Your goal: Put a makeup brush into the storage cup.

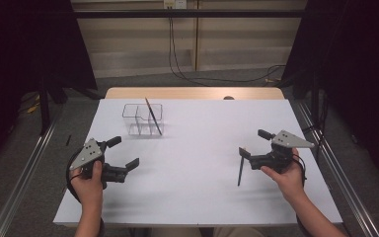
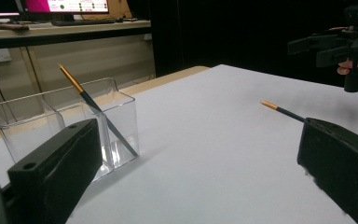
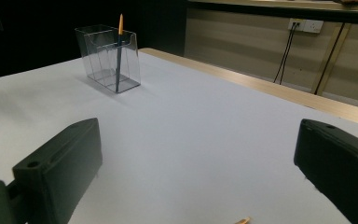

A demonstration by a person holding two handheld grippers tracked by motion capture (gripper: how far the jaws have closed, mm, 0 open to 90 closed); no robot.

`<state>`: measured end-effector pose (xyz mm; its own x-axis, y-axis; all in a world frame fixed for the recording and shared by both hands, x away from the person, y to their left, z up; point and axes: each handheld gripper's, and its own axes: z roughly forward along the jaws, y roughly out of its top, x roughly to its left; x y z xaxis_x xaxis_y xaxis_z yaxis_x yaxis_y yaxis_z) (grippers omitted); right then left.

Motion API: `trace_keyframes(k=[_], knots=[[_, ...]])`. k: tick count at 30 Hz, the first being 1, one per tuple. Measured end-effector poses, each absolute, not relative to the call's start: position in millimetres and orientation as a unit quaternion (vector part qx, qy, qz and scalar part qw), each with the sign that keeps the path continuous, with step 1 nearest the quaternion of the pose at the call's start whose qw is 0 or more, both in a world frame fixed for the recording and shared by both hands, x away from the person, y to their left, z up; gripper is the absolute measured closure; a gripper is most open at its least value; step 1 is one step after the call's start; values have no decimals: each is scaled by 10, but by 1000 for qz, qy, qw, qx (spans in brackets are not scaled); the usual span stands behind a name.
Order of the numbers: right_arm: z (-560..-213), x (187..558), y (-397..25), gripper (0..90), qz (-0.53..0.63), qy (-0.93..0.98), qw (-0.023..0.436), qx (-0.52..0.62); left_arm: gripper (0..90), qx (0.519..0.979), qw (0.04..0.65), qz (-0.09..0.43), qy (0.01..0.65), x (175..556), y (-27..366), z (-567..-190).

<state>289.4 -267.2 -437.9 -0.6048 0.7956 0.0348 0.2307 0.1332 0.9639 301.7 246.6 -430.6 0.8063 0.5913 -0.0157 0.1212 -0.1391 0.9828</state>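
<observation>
A white table [image 1: 197,163] stood on a grey floor, with a beige wall and black cables [image 1: 177,54] at the far side and dark curtains to the left and right. In the left gripper view a desk with a lit monitor [image 2: 65,5] showed far behind.

On the far left part of the table stood a clear plastic organizer [image 1: 139,120] with 3 compartments visible. 1 dark pencil [image 1: 153,116] with an orange end leaned tilted in its right compartment, its tip down on the near side and its top rising past the far rim.

A 2nd pencil [image 1: 240,171] lay flat on the table at the near right, pointing roughly near to far. Its far end sat just beside the lower jaw of the right gripper [image 1: 254,147], which the person's right hand [image 1: 287,177] held low over the table. That gripper's jaws stood wide apart with nothing between them; in the right gripper view an orange tip [image 3: 243,220] showed at the bottom edge between them.

The left gripper [image 1: 124,152], held by the left hand [image 1: 90,183] at the near left, also had its jaws spread wide and held nothing. It sat well apart from the organizer and faced toward the right. In the left gripper view the lying pencil's orange end [image 2: 270,105] showed past the right jaw.
</observation>
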Motion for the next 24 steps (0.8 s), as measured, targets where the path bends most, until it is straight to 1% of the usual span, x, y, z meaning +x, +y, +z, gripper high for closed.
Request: trace_keyframes(k=[7, 17, 24], knots=[[-4399, 2943, -2615, 3, 541, 714, 252, 366, 0, 730, 609, 194, 243, 3025, 2463, -4306], [-4431, 2970, -2655, 3, 529, 721, 250, 373, 2, 732, 608, 193, 242, 3025, 2451, -4308], [-4452, 2996, -2680, 4, 509, 730, 239, 389, 2, 734, 605, 193, 240, 3031, 2429, -4311]])
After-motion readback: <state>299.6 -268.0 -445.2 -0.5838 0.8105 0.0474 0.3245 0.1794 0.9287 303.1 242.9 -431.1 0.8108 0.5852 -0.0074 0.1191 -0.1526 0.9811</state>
